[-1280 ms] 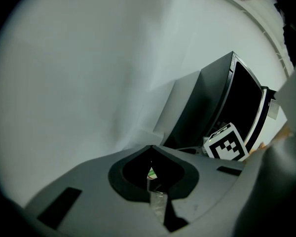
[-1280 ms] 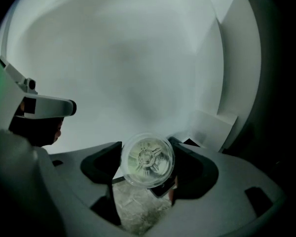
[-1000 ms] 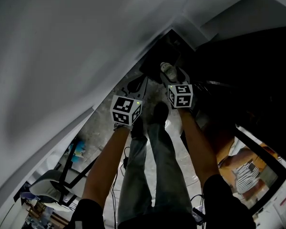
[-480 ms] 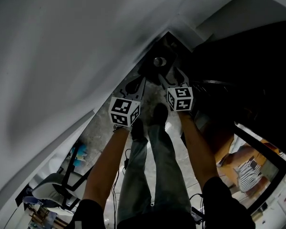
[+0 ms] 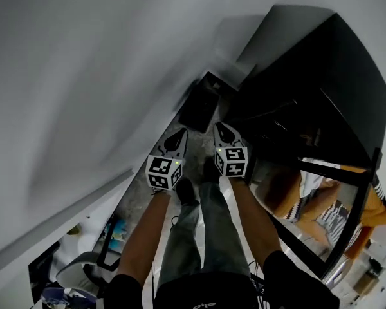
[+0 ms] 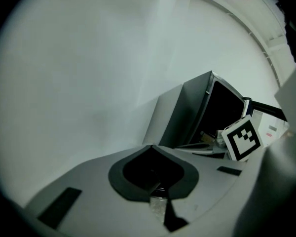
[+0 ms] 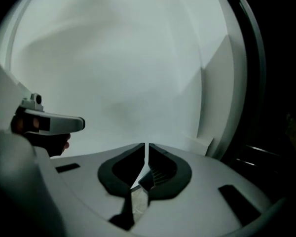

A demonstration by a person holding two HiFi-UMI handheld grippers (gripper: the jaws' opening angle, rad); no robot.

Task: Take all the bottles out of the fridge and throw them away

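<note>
While the left claw (image 6: 151,149) is pressed fully together with nothing in it, the right claw (image 7: 146,147) is closing, only a thin slit showing between its dark jaws, and that slit is empty too. In the head view both are held low and side by side in front of the person, the left claw (image 5: 179,136) and the right claw (image 5: 222,129) pointing the same way, each backed by its black-and-white marker cube (image 5: 162,172).

Just beyond their tips a dark rectangular bin (image 5: 199,107) stands on the mottled grey floor (image 5: 132,198), against the plain white wall (image 5: 83,76). The left gripper view shows the same bin (image 6: 187,112) with grey sides and a black open mouth (what lies inside is too dim to name, so no bottle can be placed).

To the right of the bin rises the tall black fridge (image 5: 321,76), its inside too dark to read. Below the claws are the person's bare forearms, blue-jeaned legs (image 5: 199,237) and dark shoes (image 5: 183,188).
</note>
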